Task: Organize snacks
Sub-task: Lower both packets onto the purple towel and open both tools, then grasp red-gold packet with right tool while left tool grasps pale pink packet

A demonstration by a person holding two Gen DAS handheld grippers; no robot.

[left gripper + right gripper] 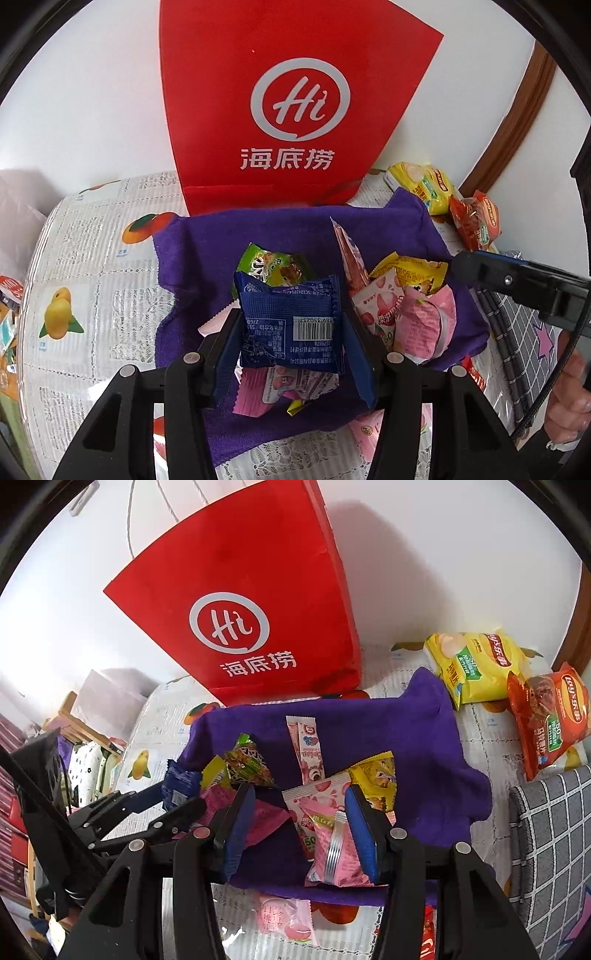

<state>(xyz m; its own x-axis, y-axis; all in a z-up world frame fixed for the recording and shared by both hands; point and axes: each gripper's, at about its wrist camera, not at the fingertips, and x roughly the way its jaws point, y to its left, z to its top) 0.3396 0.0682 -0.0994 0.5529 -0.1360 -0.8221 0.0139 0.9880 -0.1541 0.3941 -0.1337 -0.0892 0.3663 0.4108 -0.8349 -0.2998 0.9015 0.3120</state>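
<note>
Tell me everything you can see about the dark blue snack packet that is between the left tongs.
The dark blue snack packet is a flat, glossy pouch with crimped, serrated ends. Its back faces the camera: white printed text and a white barcode label. It is held between the blue pads of the left tongs, above the purple towel. A green packet lies right behind it, and pink wrappers show below it.

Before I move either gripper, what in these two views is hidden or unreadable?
- Red paper bag: its opening is not shown in either view, so its contents are unknown.
- Snacks under the blue packet: left wrist view, covered by it and the left gripper.
- Pink packet: right wrist view, whether the right gripper grips it is unclear.
- Orange chip bag: small print unreadable.
</note>
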